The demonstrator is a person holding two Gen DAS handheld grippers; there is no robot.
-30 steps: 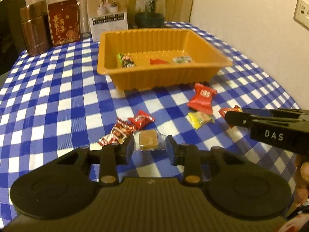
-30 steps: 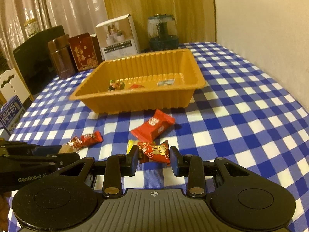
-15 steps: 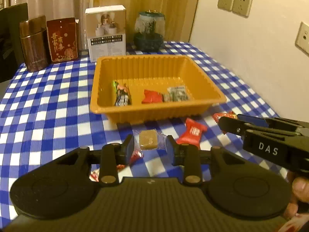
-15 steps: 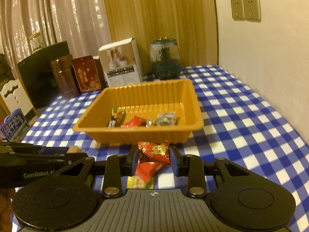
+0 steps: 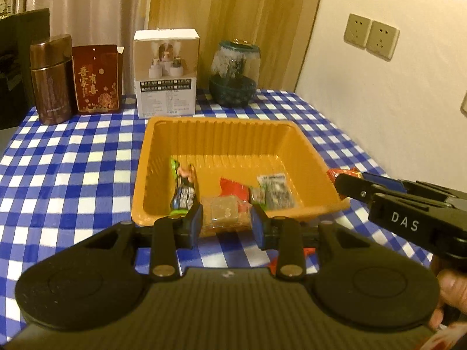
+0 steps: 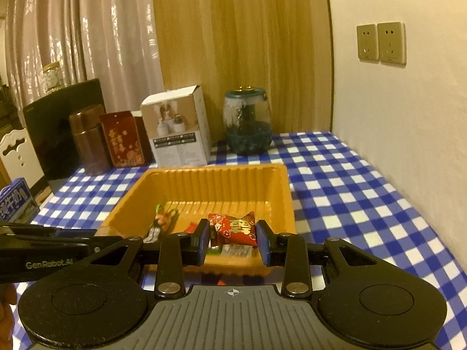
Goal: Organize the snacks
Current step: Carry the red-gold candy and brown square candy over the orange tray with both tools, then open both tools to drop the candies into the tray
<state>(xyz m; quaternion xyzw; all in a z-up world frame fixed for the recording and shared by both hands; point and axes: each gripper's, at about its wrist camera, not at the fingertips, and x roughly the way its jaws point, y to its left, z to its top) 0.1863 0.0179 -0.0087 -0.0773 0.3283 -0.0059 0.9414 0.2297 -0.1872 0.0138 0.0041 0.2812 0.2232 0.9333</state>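
An orange tray (image 5: 221, 134) (image 6: 204, 183) stands on the blue checked tablecloth (image 5: 73, 169). In it lie a green-and-black snack (image 5: 182, 186), a red packet (image 5: 233, 188) and a grey packet (image 5: 275, 189). My left gripper (image 5: 226, 221) is shut on a brown candy in clear wrap (image 5: 223, 211), held above the tray's near rim. My right gripper (image 6: 233, 239) is shut on a red candy with gold print (image 6: 233, 227), also over the near rim. In the left wrist view the right gripper (image 5: 344, 182) shows side-on with the red candy (image 5: 340, 172) at its tip.
Behind the tray stand a brown tin (image 5: 51, 78), a red box (image 5: 96, 78), a white carton (image 5: 166, 73) and a dark glass jar (image 5: 235, 75). A wall (image 5: 379, 87) with sockets runs along the table's right side. A red snack (image 5: 303, 255) peeks out under my left gripper.
Both grippers have risen off the table with their candies and moved forward to the tray's near rim. The loose snacks on the cloth have dropped out of sight beneath them.
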